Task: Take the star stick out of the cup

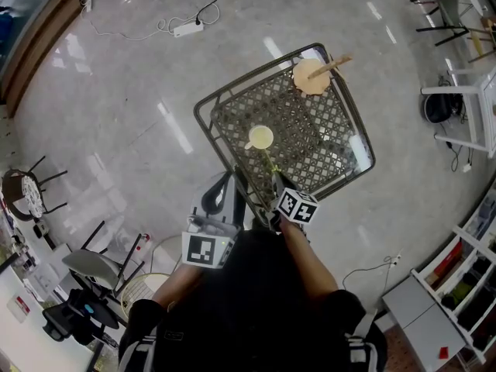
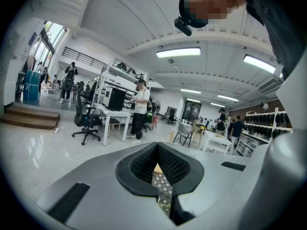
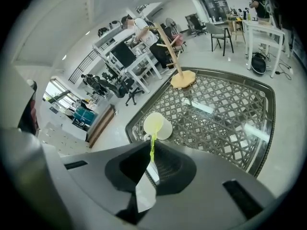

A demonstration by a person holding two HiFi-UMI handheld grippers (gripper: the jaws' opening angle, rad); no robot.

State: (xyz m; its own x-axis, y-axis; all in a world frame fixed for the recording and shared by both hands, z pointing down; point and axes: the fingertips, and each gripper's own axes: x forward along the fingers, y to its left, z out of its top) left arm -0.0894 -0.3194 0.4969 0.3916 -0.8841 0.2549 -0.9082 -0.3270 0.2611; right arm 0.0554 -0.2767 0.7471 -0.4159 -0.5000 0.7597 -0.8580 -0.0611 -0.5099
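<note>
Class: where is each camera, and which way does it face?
Head view: head-mounted, steeply down at table; arms, left tongs, right tongs show.
Left gripper view: on left tongs, faces the room; shut jaws show.
Right gripper view: on right tongs, faces the cup; jaws clamp star stick.
Head and right gripper views share cup, wooden stand.

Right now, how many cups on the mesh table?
1. The cup stands on the table's near half, toward the person, with the star stick poking out of it. No other cup looks hidden.
</note>
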